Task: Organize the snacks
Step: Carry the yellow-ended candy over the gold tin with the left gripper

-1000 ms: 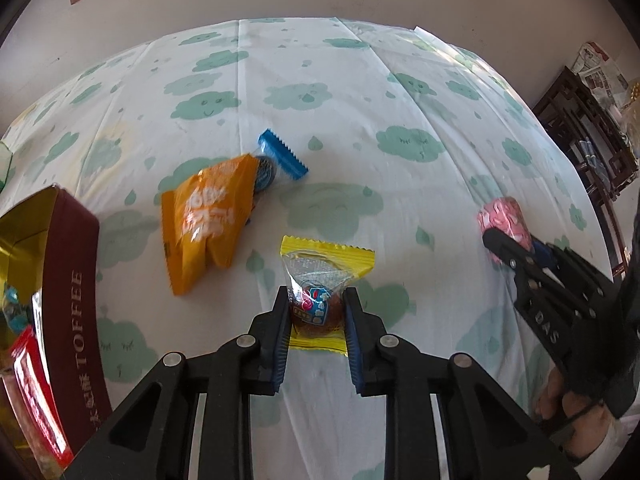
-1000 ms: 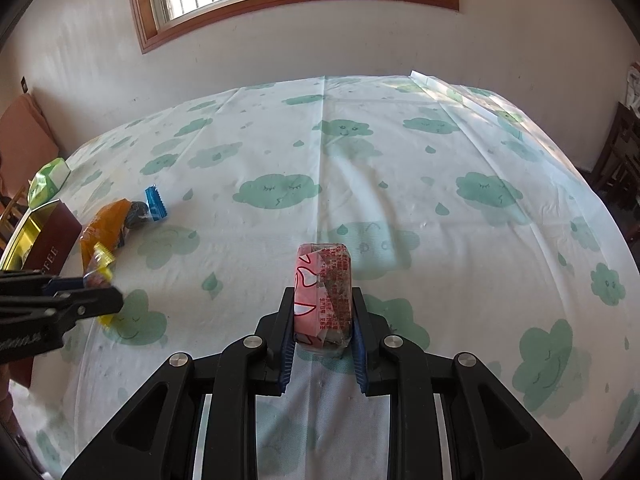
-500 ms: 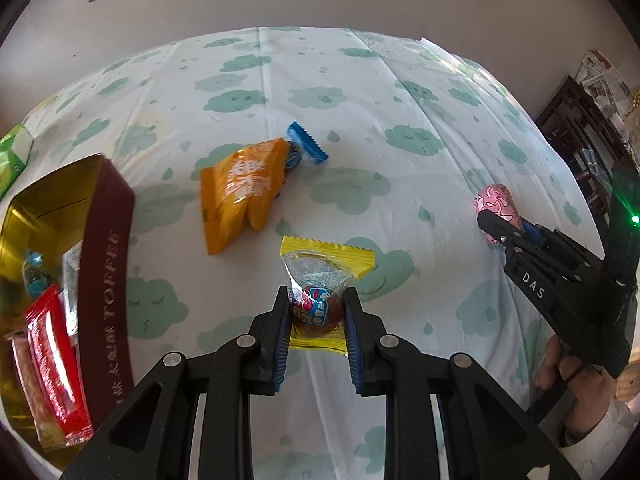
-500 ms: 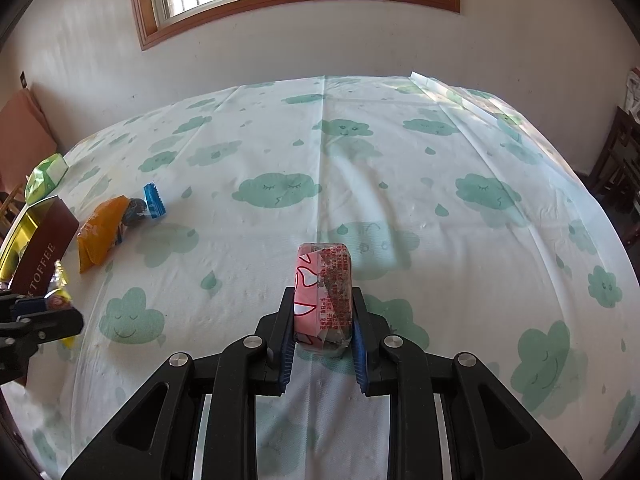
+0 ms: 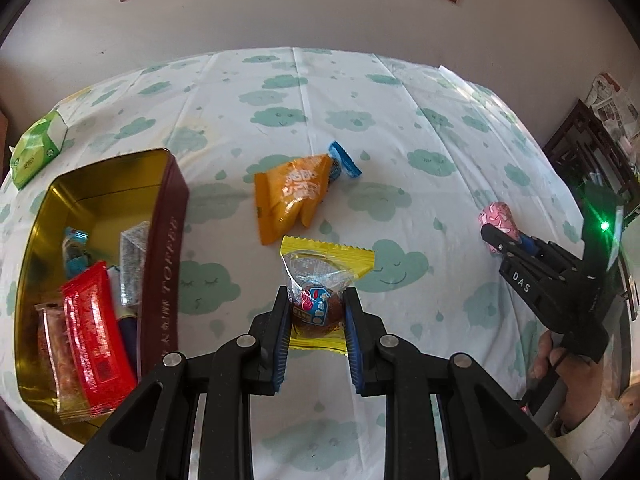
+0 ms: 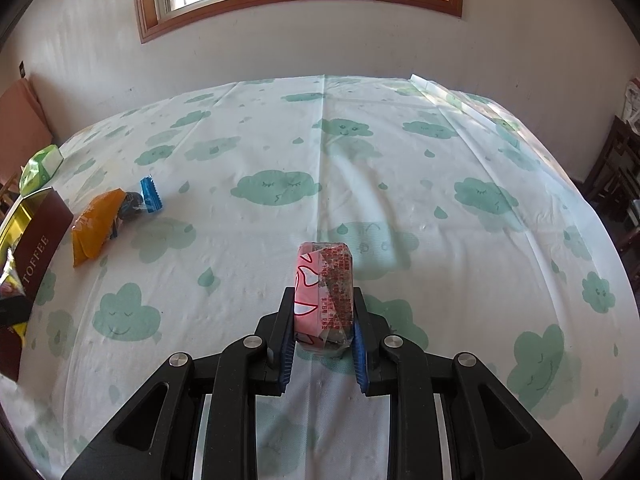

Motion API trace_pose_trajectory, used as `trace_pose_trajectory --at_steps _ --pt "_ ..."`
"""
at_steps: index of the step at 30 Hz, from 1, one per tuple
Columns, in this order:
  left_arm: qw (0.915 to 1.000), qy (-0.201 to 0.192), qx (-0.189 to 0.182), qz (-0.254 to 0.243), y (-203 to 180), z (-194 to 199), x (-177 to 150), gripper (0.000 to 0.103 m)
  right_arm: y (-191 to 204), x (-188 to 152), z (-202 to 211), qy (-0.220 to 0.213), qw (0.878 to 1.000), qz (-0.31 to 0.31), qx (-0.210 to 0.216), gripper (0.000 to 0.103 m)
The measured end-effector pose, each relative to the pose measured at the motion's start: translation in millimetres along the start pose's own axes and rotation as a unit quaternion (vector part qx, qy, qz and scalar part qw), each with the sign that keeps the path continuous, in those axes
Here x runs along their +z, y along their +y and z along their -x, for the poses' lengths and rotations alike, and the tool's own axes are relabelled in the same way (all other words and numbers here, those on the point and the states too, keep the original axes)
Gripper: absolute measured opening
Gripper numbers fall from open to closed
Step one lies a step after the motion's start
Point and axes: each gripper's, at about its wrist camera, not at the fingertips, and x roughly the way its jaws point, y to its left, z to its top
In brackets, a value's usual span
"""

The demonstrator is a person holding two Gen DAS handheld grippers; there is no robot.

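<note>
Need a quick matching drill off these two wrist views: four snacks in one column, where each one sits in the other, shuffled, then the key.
Things:
1. yellow-edged snack pack
2. pink wrapped snack
3. orange pouch
4. red packet

Places:
A. lying loose on the cloud-print tablecloth, a blue-wrapped candy against it
B. inside the open toffee tin
C. clamped in the left gripper
D. clamped in the right gripper

Pairs: 1-C, 2-D, 3-A, 4-B
</note>
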Motion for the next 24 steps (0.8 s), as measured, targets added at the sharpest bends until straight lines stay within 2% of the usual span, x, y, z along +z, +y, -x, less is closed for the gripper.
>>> trace_pose_trajectory --at_steps 11,24 --pt "0.9994 -0.028 0.003 0.018 31.9 33.3 12.5 0.022 3.5 0.6 -0.4 0.001 1.000 0.002 -0.003 0.025" --pt "0.9950 -0.030 0.063 0.071 113.8 40.4 23.1 0.022 5.9 0.6 -0.7 0.001 1.000 0.003 -0.007 0.025"
